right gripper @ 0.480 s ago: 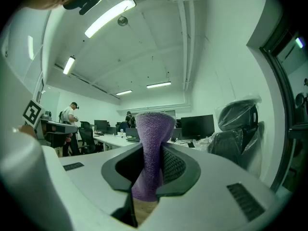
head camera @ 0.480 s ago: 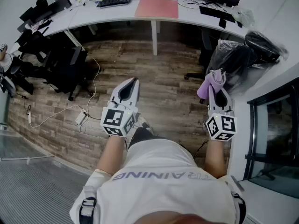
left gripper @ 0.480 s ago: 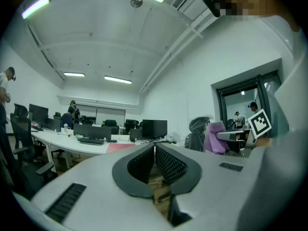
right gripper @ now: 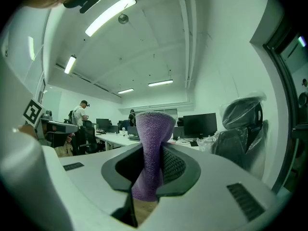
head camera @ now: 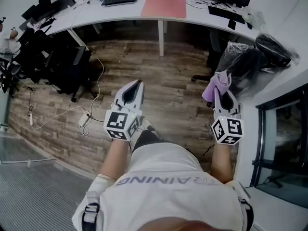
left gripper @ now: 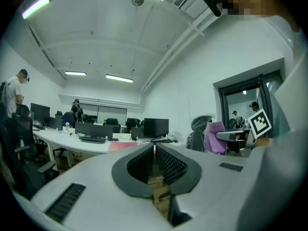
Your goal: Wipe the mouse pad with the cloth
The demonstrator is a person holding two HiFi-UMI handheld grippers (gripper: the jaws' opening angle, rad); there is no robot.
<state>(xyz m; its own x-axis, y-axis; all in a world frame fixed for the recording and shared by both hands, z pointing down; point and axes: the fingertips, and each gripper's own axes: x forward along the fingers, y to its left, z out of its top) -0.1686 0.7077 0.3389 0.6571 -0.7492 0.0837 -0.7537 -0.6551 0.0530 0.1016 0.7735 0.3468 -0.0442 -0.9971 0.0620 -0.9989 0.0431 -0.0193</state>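
The person stands back from the white counter (head camera: 96, 12), which curves across the top of the head view, with both grippers held out low over the wood floor (head camera: 120, 66). The left gripper (head camera: 138, 83) sits just left of centre in the frame. Its own view shows the jaws closed together with nothing between them, just the office beyond.

The right gripper (head camera: 223, 91) is over at centre right, clamped on the purple cloth (head camera: 216, 86). In the right gripper view the cloth is pinched between the jaws and sticks up past the tips in a bunched fold. In the head view it flops out to the left of the jaw tips.

The mouse pad (head camera: 163, 7) is the reddish-pink rectangle lying flat on the counter at top centre, well apart from both grippers. A black keyboard (head camera: 118, 0) sits on the counter to the left of it, and dark monitors line the top edge of the frame.

Black office chairs (head camera: 62, 66) cluster at the left of the head view, and a plastic-wrapped chair (head camera: 250, 61) stands at the right, near the cloth. A white power strip (head camera: 84, 121) with its cable lies on the floor left of the left gripper.
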